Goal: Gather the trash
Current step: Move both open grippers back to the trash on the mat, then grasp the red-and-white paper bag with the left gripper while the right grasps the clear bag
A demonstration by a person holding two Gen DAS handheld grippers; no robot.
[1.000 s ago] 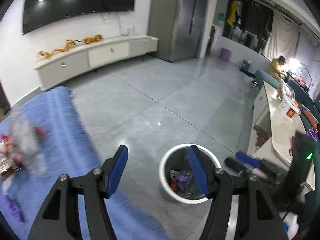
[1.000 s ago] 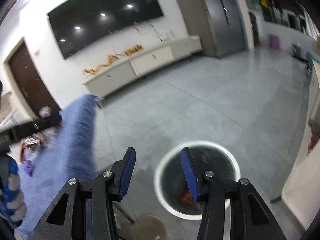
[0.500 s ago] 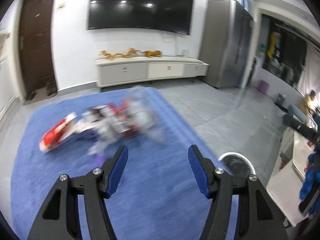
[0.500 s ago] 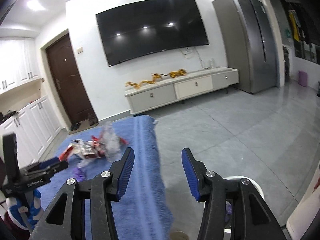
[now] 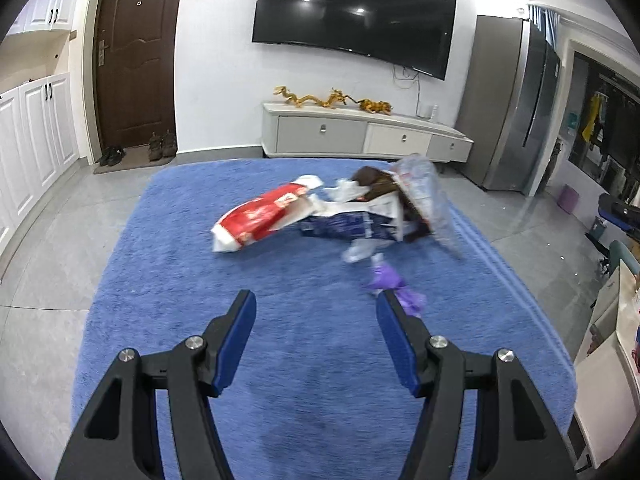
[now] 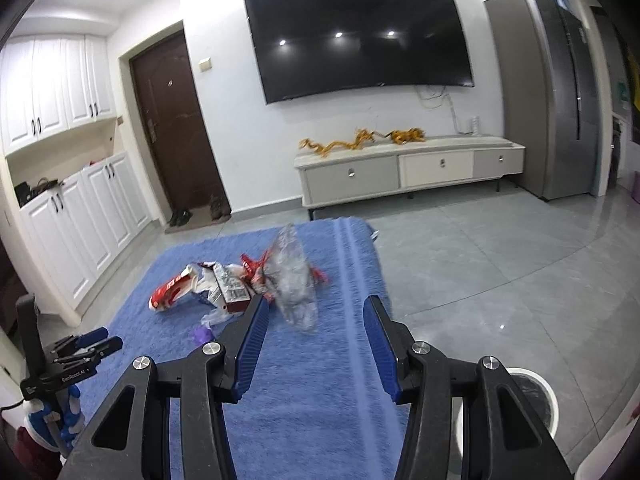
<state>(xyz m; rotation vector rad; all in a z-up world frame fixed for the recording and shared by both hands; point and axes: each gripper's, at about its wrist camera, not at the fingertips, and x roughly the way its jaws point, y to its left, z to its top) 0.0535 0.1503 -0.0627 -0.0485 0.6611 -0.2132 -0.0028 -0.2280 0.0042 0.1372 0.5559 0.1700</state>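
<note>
The only lettering that reads is "GenRoboAI", or close to it, white on the black body of the left gripper (image 6: 86,346), seen low and to the left of the right gripper (image 6: 316,312). Print on the red-and-white wrapper (image 5: 262,216) and the blue carton (image 5: 348,226) ahead is too blurred to read.

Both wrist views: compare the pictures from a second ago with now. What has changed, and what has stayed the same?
Both tongs swung away from the white round bin, which filled both views a second ago, toward the blue shaggy rug with its pile of crumpled wrappers. The bin has left the left view and sits at the right view's lower corner. The left tongs and right tongs stayed open and empty.
</note>
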